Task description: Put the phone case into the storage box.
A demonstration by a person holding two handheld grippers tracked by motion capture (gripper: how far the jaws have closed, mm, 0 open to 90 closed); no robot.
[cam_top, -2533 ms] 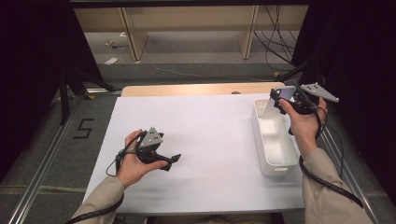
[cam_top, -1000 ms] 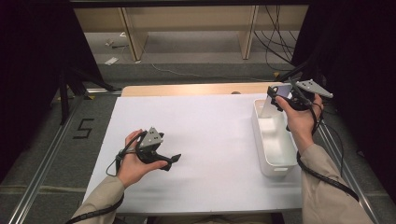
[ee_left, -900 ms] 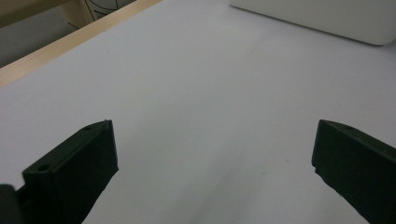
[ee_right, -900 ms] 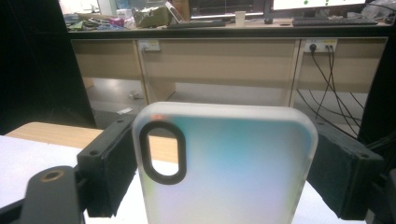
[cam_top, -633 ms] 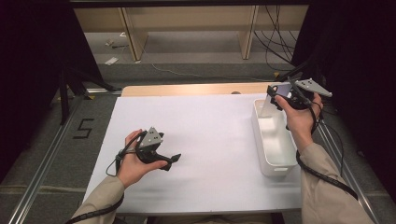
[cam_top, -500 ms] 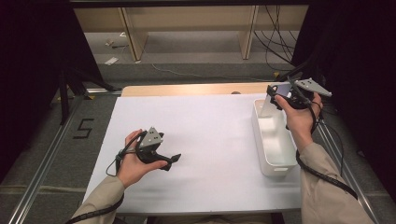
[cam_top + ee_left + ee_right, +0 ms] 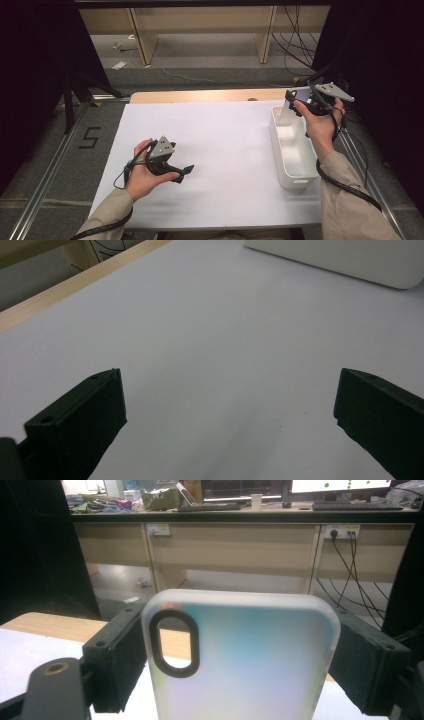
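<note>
Nearest us, at 7 o'clock on the table point(image 7: 225, 125), our left gripper point(image 7: 184, 170) rests on the white top. Its jaws are wide apart with nothing between them. Farther off, at 2 o'clock, our right gripper point(image 7: 289, 99) squeezes a phone case point(image 7: 240, 660) by its two sides. The case hangs over the far end of the white bin point(image 7: 295, 179).

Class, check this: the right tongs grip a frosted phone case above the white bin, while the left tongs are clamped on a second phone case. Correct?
Not quite. The left tongs are open and hold nothing, as the left gripper view shows. The right tongs do grip the phone case above the white bin.
</note>
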